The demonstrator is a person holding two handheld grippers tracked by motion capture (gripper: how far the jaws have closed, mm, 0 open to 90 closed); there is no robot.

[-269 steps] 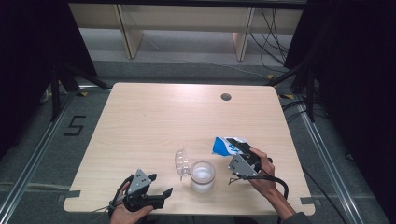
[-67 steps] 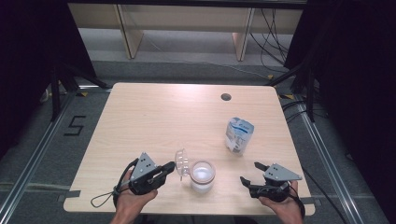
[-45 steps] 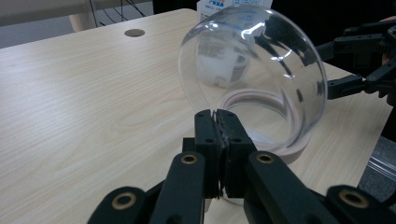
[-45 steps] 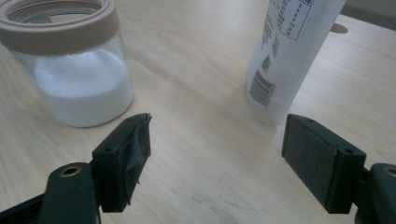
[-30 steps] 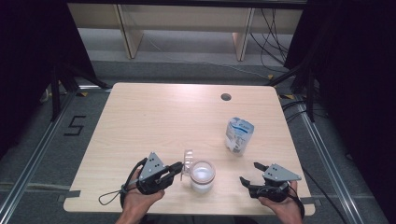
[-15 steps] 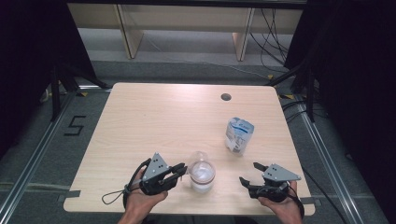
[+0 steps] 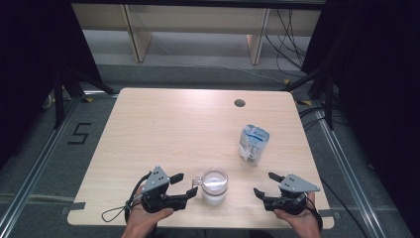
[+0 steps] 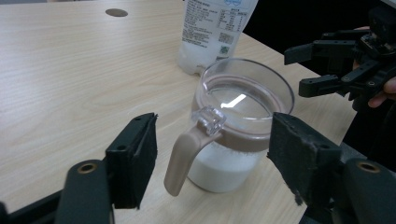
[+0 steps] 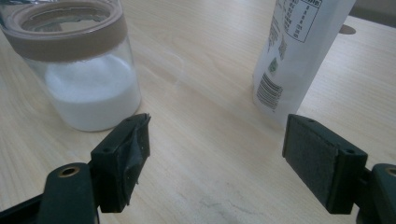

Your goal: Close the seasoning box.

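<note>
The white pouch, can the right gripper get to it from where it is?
Probably yes. The right gripper is open, the pouch stands just beyond it, and only bare table lies between.

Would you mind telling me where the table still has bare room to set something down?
The whole far-left spread of the table, from the round hole back to the left edge, is bare. Another patch lies between the jar and the pouch. The near edge is crowded: left tongs, jar, right tongs.
</note>
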